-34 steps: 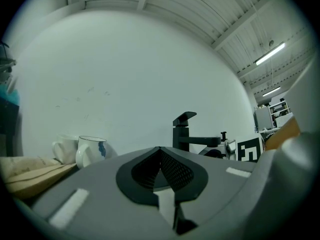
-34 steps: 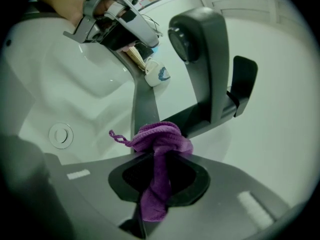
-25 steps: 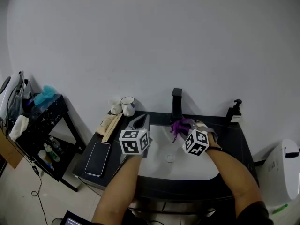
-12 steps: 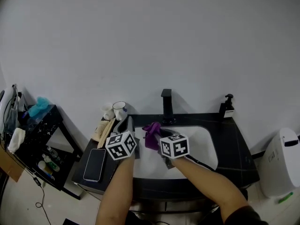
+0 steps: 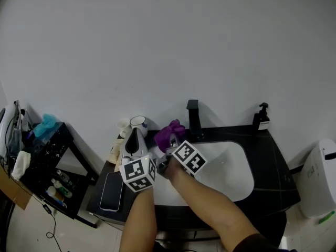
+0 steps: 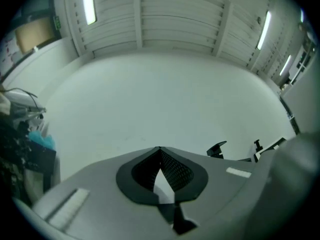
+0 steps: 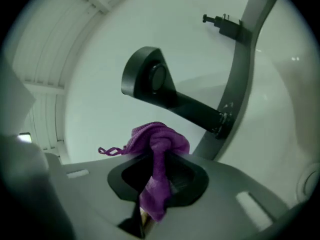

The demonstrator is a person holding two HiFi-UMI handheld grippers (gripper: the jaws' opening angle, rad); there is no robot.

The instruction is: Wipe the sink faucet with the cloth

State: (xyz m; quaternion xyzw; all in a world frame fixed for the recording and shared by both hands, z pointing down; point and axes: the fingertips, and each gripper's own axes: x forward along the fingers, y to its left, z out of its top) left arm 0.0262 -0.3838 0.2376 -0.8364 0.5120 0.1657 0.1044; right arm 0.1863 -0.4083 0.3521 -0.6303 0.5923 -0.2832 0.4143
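The black faucet [image 5: 193, 117] stands at the back of the white sink [image 5: 233, 169]. In the right gripper view the faucet [image 7: 155, 84] fills the middle, close ahead. My right gripper [image 5: 169, 142] is shut on a bunched purple cloth [image 5: 169, 132], held just left of the faucet and apart from it. The cloth [image 7: 156, 143] sticks out past the jaws of the right gripper [image 7: 157, 156]. My left gripper [image 5: 133, 139] points up beside it, shut with nothing in it. Seen from the left gripper [image 6: 160, 150], the faucet [image 6: 216, 148] is small and far right.
A soap dispenser [image 5: 261, 118] stands on the dark counter [image 5: 273, 156] at the back right. Two cups [image 5: 137, 123] and a phone [image 5: 111, 191] sit left of the sink. A black shelf [image 5: 50, 151] stands at the left, a white toilet [image 5: 320, 180] at the right.
My right gripper has carried the cloth from over the basin up and left, to a spot just left of the faucet. The left gripper has tilted upward. The head view has shifted.
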